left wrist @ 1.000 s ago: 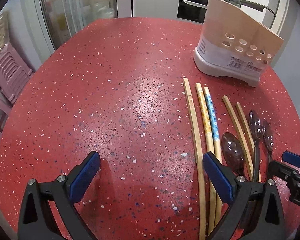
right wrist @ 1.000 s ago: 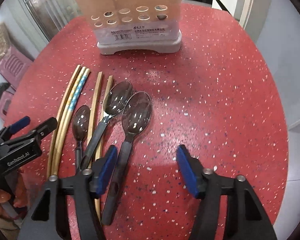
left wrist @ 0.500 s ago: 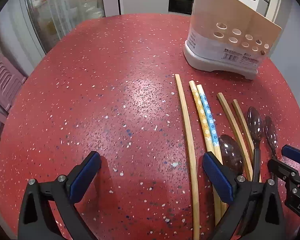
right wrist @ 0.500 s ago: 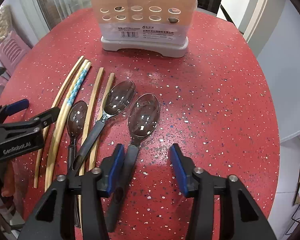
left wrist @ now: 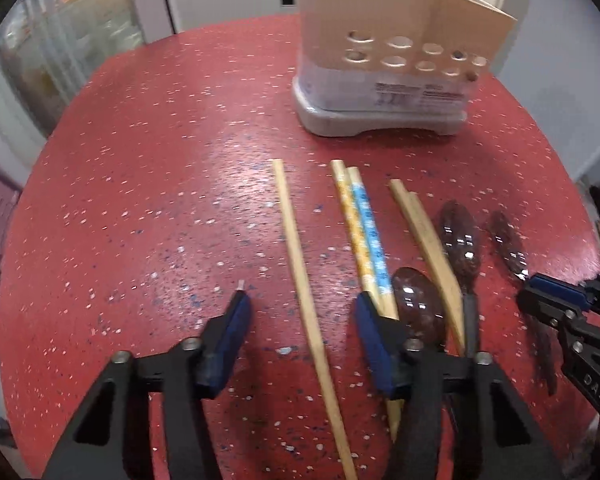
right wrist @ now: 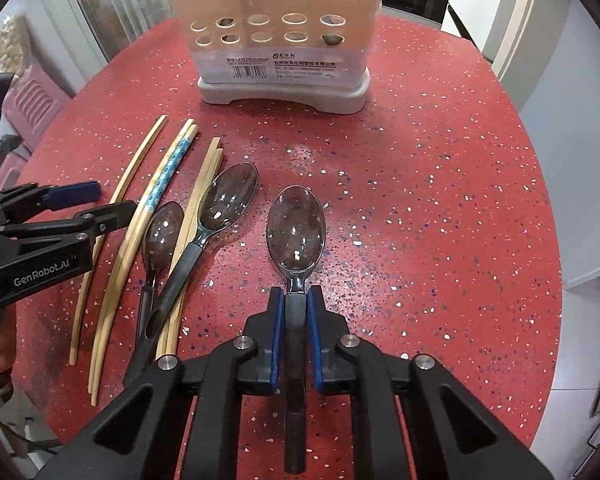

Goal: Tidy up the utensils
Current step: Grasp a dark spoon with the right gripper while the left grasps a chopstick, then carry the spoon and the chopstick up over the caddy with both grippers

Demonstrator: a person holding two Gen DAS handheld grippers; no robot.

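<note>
A beige utensil holder (right wrist: 276, 36) with round holes stands at the far side of the red speckled table (right wrist: 440, 200); it also shows in the left wrist view (left wrist: 384, 64). My right gripper (right wrist: 295, 304) is shut on the black handle of a large clear-bowled spoon (right wrist: 296, 232). Two more spoons (right wrist: 224, 204) lie to its left among several chopsticks (right wrist: 168, 176). My left gripper (left wrist: 300, 312) is open, its fingers either side of a lone plain chopstick (left wrist: 300, 264). Patterned chopsticks (left wrist: 366, 232) lie just right of it.
The table is round and its edge curves close on the right and front. Pink stools (right wrist: 32, 100) stand off the left side. Cabinets and an oven lie beyond the holder.
My right gripper has closed on the large spoon's handle. My left gripper has moved right and forward over the lone chopstick and its jaws have narrowed.
</note>
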